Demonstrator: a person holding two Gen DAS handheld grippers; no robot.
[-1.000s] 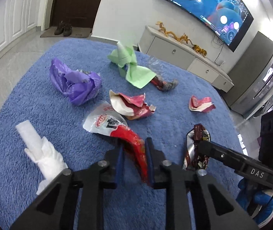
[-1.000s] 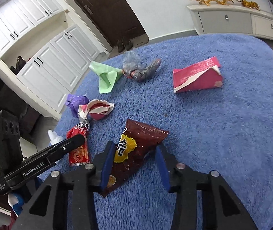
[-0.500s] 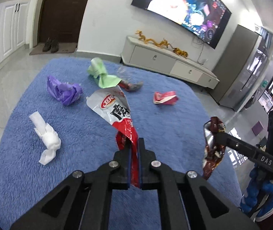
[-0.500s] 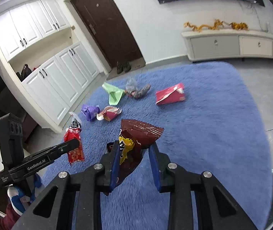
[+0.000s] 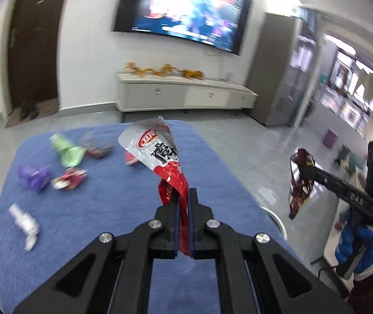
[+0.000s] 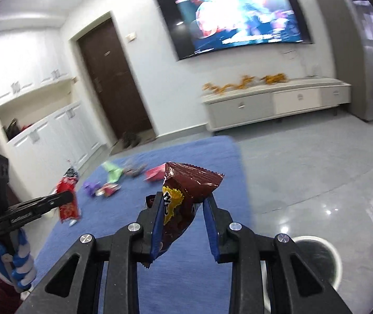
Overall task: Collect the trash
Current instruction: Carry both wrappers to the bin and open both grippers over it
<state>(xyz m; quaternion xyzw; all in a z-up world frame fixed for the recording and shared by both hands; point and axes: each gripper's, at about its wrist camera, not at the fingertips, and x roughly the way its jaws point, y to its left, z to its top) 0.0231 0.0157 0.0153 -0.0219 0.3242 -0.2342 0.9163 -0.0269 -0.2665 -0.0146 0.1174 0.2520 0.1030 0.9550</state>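
Note:
My left gripper [image 5: 184,196] is shut on a red and silver snack wrapper [image 5: 160,154] and holds it high above the blue rug [image 5: 108,209]. My right gripper [image 6: 184,201] is shut on a brown chip bag [image 6: 186,193], also lifted; the bag shows in the left wrist view [image 5: 300,183]. On the rug lie a green paper [image 5: 67,150], a purple bag [image 5: 33,178], a red and white wrapper [image 5: 68,180], a white tissue [image 5: 25,222] and a red carton [image 6: 155,175].
A round bin [image 6: 314,256] with a white rim stands on the grey floor to the right of the rug; its edge shows in the left wrist view [image 5: 275,218]. A white TV cabinet [image 5: 184,96] and a dark door [image 5: 32,60] are at the far wall.
Both grippers closed on their wrappers, lifted them well above the rug and swung toward the right, bringing the bin into view.

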